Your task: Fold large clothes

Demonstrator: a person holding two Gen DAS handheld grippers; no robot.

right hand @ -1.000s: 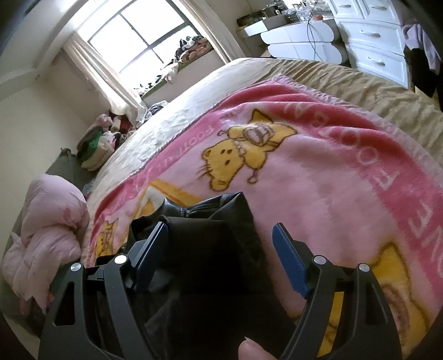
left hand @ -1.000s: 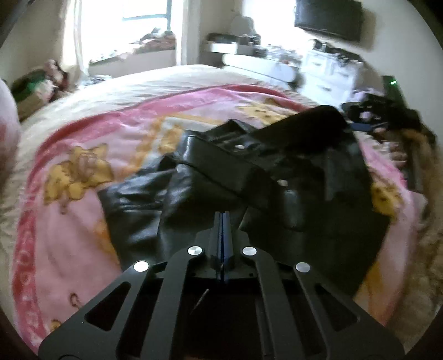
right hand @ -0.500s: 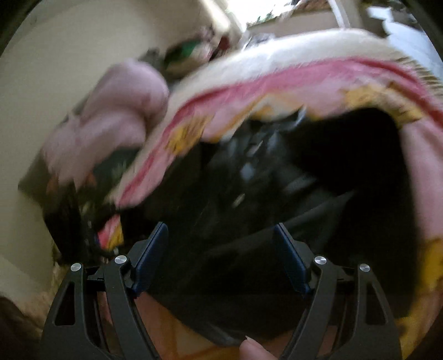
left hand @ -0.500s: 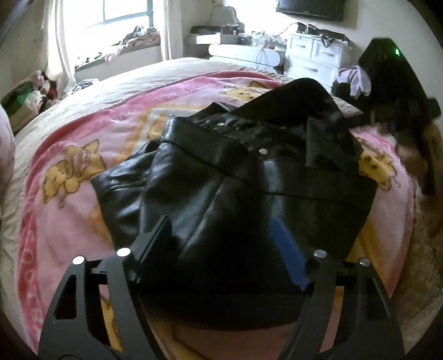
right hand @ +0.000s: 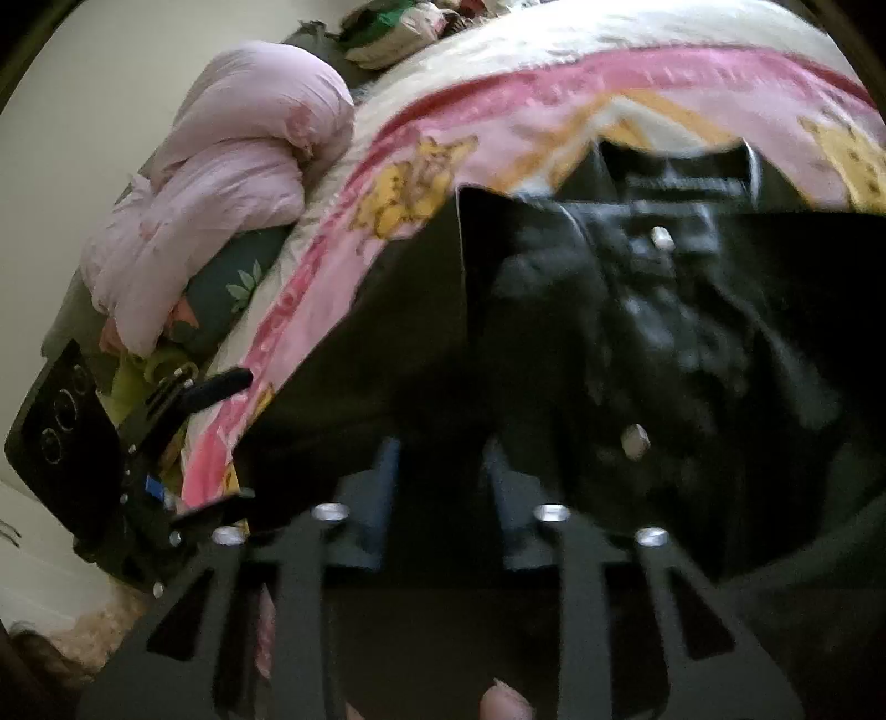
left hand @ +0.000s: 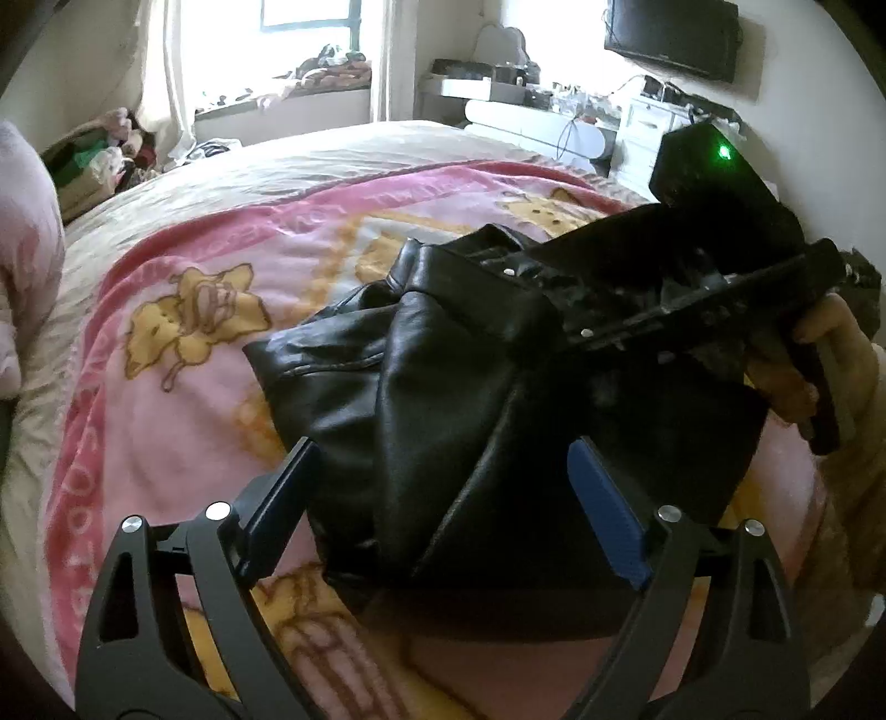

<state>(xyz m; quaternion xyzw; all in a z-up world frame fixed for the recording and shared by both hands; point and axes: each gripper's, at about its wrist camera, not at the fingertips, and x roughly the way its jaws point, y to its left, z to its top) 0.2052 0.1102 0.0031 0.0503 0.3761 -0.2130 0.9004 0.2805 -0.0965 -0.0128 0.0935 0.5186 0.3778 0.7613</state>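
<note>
A black leather jacket [left hand: 443, 360] lies bunched on a pink cartoon blanket [left hand: 166, 415]. My left gripper [left hand: 440, 448] hovers over the jacket's near edge. Its jaws are opening wide, the leather lies beneath them, and the pads do not press on it. My right gripper [left hand: 559, 315] reaches in from the right, held by a person's hand [left hand: 830, 360]. In the right wrist view the right gripper [right hand: 443, 443] is closing, its jaws narrow with a dark fold of the jacket [right hand: 664, 332] between them. The picture there is blurred.
The blanket [right hand: 498, 94] covers a wide bed. A pink duvet [right hand: 221, 183] is piled at the bed's left end. A white dresser [left hand: 653, 127] and a wall television [left hand: 670, 33] stand beyond the bed's far right. The left gripper [right hand: 166, 421] shows at the left edge.
My left jaws went from shut to wide open over the jacket. The right gripper swung from the blanket across onto the jacket, and its jaws narrowed from wide open.
</note>
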